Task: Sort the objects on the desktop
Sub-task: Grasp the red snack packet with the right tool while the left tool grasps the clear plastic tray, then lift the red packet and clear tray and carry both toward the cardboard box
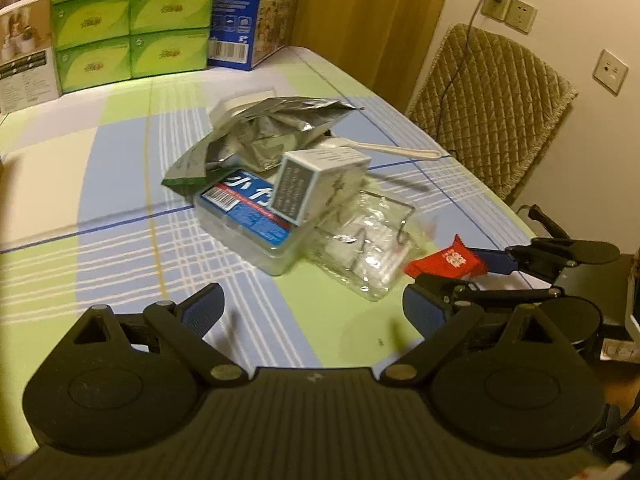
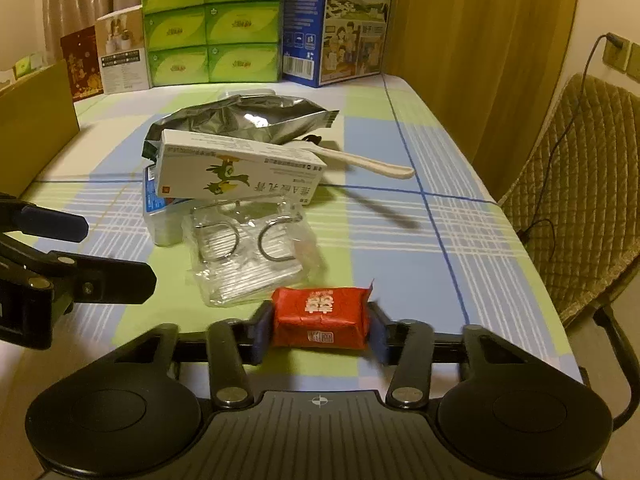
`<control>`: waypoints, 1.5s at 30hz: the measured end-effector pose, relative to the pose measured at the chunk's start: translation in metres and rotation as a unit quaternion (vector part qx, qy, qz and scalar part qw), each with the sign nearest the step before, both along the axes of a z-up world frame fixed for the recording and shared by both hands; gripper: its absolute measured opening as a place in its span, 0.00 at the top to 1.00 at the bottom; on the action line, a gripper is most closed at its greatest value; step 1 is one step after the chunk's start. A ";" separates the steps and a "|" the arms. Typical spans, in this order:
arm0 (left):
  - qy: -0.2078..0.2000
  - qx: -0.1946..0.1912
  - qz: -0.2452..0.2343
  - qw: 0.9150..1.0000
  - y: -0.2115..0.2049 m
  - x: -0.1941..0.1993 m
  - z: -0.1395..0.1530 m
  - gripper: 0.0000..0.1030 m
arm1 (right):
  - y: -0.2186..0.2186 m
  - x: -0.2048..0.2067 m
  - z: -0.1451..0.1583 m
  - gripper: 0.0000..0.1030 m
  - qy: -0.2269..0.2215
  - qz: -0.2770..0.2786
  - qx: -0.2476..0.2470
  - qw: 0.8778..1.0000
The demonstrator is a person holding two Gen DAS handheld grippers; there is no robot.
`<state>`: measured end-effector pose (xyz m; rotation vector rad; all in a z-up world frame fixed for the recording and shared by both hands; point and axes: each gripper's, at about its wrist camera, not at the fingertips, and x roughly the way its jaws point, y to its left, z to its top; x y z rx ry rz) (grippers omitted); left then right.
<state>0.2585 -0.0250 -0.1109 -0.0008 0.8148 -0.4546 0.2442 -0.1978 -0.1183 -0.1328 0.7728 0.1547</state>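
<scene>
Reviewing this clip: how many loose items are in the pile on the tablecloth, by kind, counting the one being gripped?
Foil bag: 1
White carton: 1
Blue-labelled clear box: 1
Clear packet of metal rings: 1
White plastic spoon: 1
Red wrapped packet, in the right hand-held gripper: 1
Total: 6

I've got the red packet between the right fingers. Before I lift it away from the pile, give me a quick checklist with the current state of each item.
1. Right gripper closed on the red packet: ok, a pad sits against each end.
2. Packet centred between the fingers: ok in the right wrist view.
3. Packet apart from the clear plastic pack: cannot tell, their edges look very close.
4. Left gripper out of the way: ok, open, empty and off to the side.
5. White carton stable on the clear box: not ok, it leans tilted, so lift gently.
6. Drop-off spot for the packet: cannot tell, none is evident.
</scene>
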 end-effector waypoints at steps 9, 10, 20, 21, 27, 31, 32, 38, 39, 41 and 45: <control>-0.016 0.004 -0.054 0.998 -0.021 0.009 -0.006 0.25 | -0.022 0.006 0.009 0.61 -0.001 -0.019 0.004 1.000; -0.018 0.003 -0.063 0.998 -0.024 0.012 -0.008 0.27 | -0.025 0.007 0.009 0.61 0.001 -0.022 0.006 1.000; -0.020 -0.010 -0.106 0.994 -0.035 0.041 -0.023 0.29 | -0.035 0.012 0.006 0.61 0.011 -0.040 0.018 0.999; -0.024 -0.007 -0.107 0.994 -0.036 0.043 -0.024 0.29 | -0.035 0.012 0.006 0.61 0.011 -0.041 0.018 0.999; -0.032 -0.004 -0.116 0.993 -0.037 0.052 -0.026 0.43 | -0.039 0.015 0.005 0.61 0.011 -0.045 0.019 0.999; -0.026 0.008 -0.118 0.993 -0.038 0.044 -0.026 0.64 | -0.038 0.015 0.005 0.61 0.012 -0.048 0.022 0.999; -0.026 0.009 -0.114 0.993 -0.037 0.042 -0.025 0.67 | -0.037 0.014 0.005 0.61 0.013 -0.048 0.025 0.998; -0.008 0.025 -0.061 0.998 -0.021 0.010 -0.014 0.74 | -0.035 0.001 0.007 0.61 0.019 -0.031 0.041 0.999; -0.006 0.030 -0.054 0.998 -0.018 0.001 -0.013 0.74 | -0.035 -0.003 0.007 0.61 0.021 -0.029 0.045 0.998; -0.005 0.040 -0.041 0.998 -0.012 -0.015 -0.009 0.74 | -0.032 -0.012 0.008 0.61 0.023 -0.017 0.049 0.998; -0.012 0.037 -0.027 0.999 -0.002 -0.040 -0.006 0.70 | -0.024 -0.026 0.007 0.61 0.023 0.006 0.050 0.998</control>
